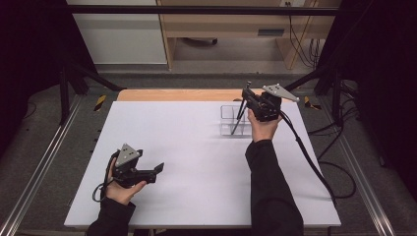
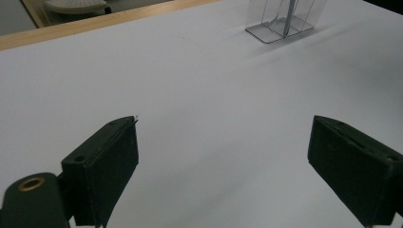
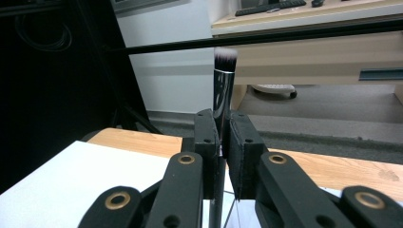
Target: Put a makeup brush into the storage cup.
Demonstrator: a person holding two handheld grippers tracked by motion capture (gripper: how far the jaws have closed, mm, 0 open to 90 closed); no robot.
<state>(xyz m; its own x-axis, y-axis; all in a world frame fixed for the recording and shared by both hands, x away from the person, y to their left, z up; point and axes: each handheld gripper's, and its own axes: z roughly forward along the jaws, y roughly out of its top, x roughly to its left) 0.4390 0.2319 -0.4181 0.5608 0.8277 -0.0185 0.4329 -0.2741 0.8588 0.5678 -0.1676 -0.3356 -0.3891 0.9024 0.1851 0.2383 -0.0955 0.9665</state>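
The makeup brush [image 3: 223, 85] stood clamped between the jaws of the right gripper [image 3: 222, 142], bristle head up and handle pointing down. In the high view its thin dark handle [image 1: 239, 117] slanted from the gripper [image 1: 246, 98] down toward a clear acrylic organizer [image 1: 227, 112] that sat on the far right part of the white table [image 1: 196, 162]. The lower tip of the handle looked to be at or just inside one of the organizer's compartments, though which compartment could not be told through the clear walls. In the left gripper view a grey rod-like shape showed inside the organizer [image 2: 280, 23], probably that same handle.

The right gripper's pads were pressed tight on the brush at its shiny metal ferrule, just below the bristles. The left gripper [image 1: 147, 173] rested low over the near left part of the table, well apart from the organizer, its jaws spread wide with nothing between them [image 2: 223, 156].

Judging from this, the brush was being lowered into the organizer, and several things could go wrong. The handle was tilted, so if it pressed against a wall or a divider on the way down it could push or tip the light container, which nothing was steadying. The grip on a smooth, round ferrule could let the brush swivel or slip. Letting go while the brush leaned could let it fall against the rim, knock the organizer over, or end up in the wrong slot.
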